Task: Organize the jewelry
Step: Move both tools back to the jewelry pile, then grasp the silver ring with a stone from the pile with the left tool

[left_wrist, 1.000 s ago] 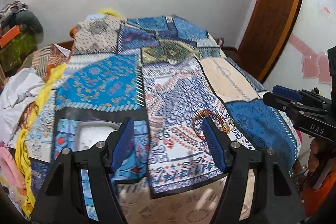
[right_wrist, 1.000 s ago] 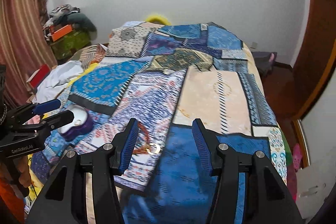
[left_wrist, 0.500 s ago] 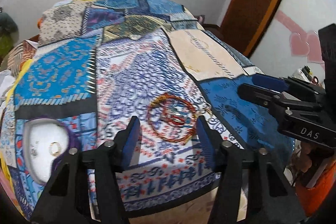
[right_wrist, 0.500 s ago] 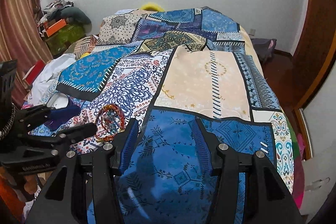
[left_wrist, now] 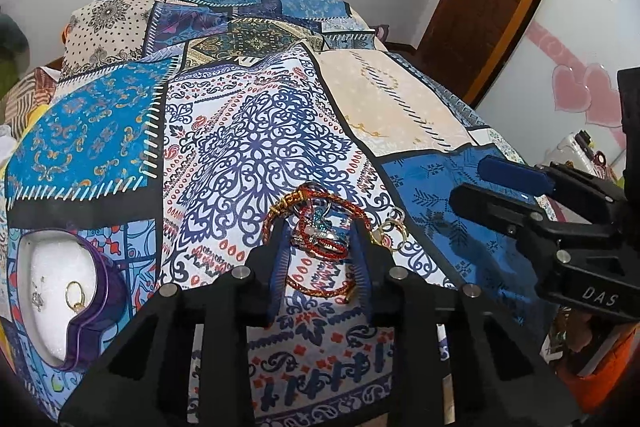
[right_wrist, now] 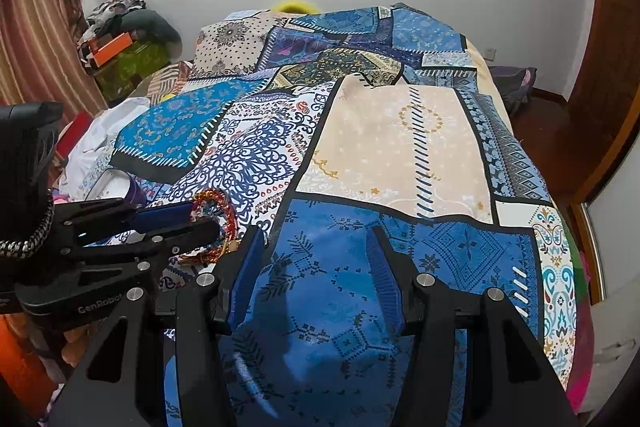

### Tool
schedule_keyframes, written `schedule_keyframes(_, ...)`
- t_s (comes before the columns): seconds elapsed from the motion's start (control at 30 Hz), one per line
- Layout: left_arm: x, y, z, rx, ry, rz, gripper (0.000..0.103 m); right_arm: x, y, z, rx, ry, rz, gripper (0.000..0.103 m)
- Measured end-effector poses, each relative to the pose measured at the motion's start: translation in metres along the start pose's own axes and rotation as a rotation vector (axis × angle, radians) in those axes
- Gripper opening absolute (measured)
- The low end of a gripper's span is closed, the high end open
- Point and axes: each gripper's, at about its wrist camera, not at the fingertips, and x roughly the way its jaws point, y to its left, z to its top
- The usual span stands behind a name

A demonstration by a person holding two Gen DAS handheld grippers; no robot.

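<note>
Red bangles (left_wrist: 320, 239) sit between the half-open left tool (left_wrist: 320, 251); right tool (right_wrist: 316, 259) open, empty.

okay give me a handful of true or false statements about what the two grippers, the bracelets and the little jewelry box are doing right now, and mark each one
1. The left gripper has its fingers on either side of the pile of red and gold bracelets. True.
2. The right gripper is clamped on a bracelet. False: it is open, with only the blue bedspread between its fingers.
3. The purple jewelry box is open, and a gold ring sits on its white lining. True.
4. The bracelets lie inside the jewelry box. False: they lie on the bedspread, apart from the box.
5. A pair of gold hoops lies just right of the bracelet pile. True.
</note>
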Motion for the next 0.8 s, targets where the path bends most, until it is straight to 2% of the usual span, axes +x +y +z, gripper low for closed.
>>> schedule_keyframes(0.5,-0.061,0.003,-0.018,0.029,-0.082,0.012,0.03,0.003,0.012,-0.001,-0.034,0.021,0.005,0.049)
schedule_keyframes(0.8,-0.07,0.023,-0.044,-0.015,-0.044,0.039,0.03,0.006,0.029,0.0,-0.073,0.025,0.015,0.049)
